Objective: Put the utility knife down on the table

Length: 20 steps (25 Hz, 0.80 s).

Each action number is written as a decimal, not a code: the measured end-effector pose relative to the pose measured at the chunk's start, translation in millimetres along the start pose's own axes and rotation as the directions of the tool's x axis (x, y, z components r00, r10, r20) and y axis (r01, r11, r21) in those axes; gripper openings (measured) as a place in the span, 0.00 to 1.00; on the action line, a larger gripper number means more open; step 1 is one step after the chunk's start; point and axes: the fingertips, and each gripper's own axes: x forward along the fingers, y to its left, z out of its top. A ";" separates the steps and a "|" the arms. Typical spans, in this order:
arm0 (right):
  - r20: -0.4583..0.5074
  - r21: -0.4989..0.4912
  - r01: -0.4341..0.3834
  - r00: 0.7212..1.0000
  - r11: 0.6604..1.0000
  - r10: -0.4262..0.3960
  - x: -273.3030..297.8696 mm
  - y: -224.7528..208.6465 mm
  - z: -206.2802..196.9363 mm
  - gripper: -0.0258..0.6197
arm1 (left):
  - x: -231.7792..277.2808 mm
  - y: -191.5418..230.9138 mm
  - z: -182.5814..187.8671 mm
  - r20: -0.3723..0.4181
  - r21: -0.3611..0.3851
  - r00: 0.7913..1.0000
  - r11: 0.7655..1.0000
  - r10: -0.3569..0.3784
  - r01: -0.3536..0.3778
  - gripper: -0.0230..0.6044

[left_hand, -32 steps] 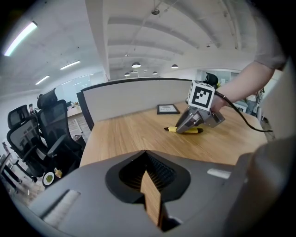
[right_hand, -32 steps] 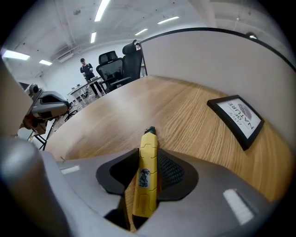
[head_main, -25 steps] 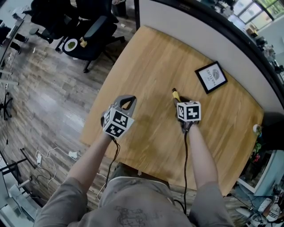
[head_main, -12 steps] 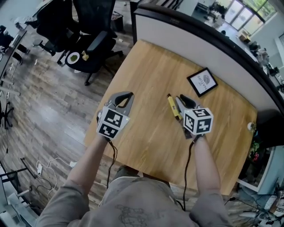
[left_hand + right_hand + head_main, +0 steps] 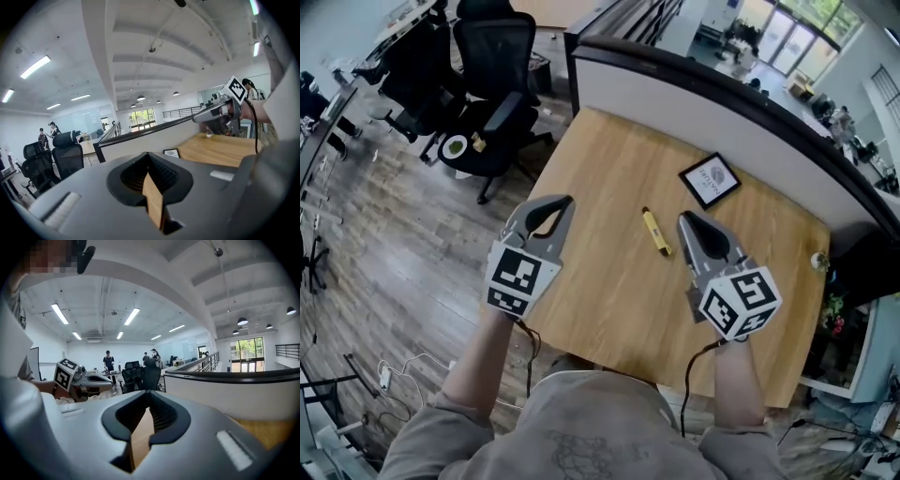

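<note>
The yellow utility knife lies free on the wooden table. The right gripper, at its 3 o'clock, is closing its jaws on nothing. The left gripper, at 9 o'clock, is clenched and empty.

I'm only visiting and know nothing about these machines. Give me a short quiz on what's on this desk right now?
1. True or false: the utility knife lies flat on the table, held by nothing.
2. The knife's body is: A red, B yellow, C blue.
3. Which flat object lies beyond the knife, nearer the partition?
Key: 1 true; the right gripper, jaws closing on nothing, is apart from it. 2 B. 3 the framed picture.
</note>
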 end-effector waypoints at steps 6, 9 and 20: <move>0.055 -0.003 0.010 0.998 1.000 -0.010 -51.9 23.5 15.3 0.09 | -32.8 -19.9 26.5 0.035 0.001 0.999 1.000 -0.012 0.012 0.04; 0.046 -0.001 0.013 0.999 1.000 -0.013 -68.0 27.7 11.5 0.09 | -50.1 -31.6 40.2 0.063 -0.028 0.998 0.999 -0.032 0.034 0.04; 0.043 0.043 -0.015 0.999 0.999 0.013 -101.6 57.9 -2.4 0.06 | -72.3 -82.0 28.5 0.043 -0.057 0.995 0.994 -0.092 0.094 0.04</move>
